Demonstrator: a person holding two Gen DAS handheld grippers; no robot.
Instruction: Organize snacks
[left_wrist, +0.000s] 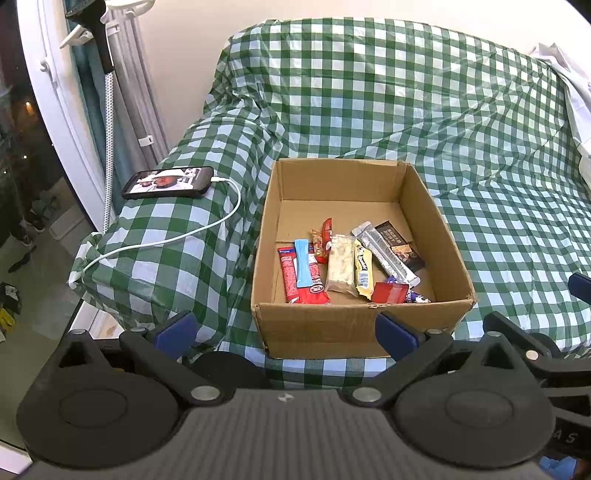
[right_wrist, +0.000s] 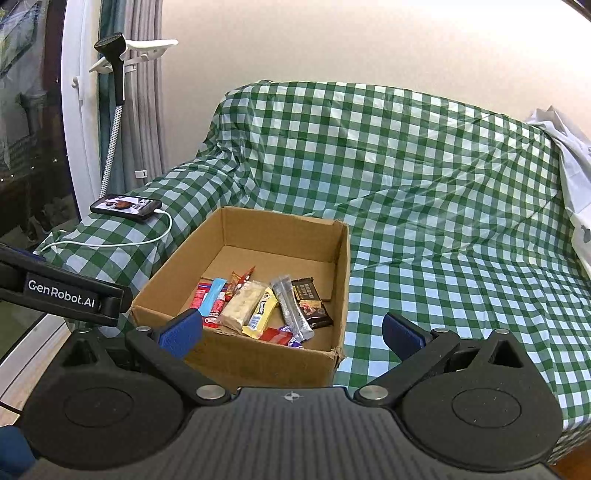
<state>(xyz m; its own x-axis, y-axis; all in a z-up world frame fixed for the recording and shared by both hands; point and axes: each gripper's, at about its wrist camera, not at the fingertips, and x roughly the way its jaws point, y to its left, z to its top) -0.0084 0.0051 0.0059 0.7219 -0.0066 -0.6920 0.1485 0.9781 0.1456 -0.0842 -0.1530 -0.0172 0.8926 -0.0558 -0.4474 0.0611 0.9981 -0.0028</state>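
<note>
Both sets of fingers are spread wide with nothing in them: the left gripper (left_wrist: 286, 330) hangs just in front of the cardboard box (left_wrist: 354, 325), the right gripper (right_wrist: 293, 334) near its front right corner. The snacks (left_wrist: 347, 264) are all piled inside the box toward its near wall, bars and packets lying flat and overlapping a bit. The box sits on a sofa under a green checked cloth (left_wrist: 461, 147). A phone (left_wrist: 168, 182) on a white cable (left_wrist: 207, 230) rests on the sofa arm.
</note>
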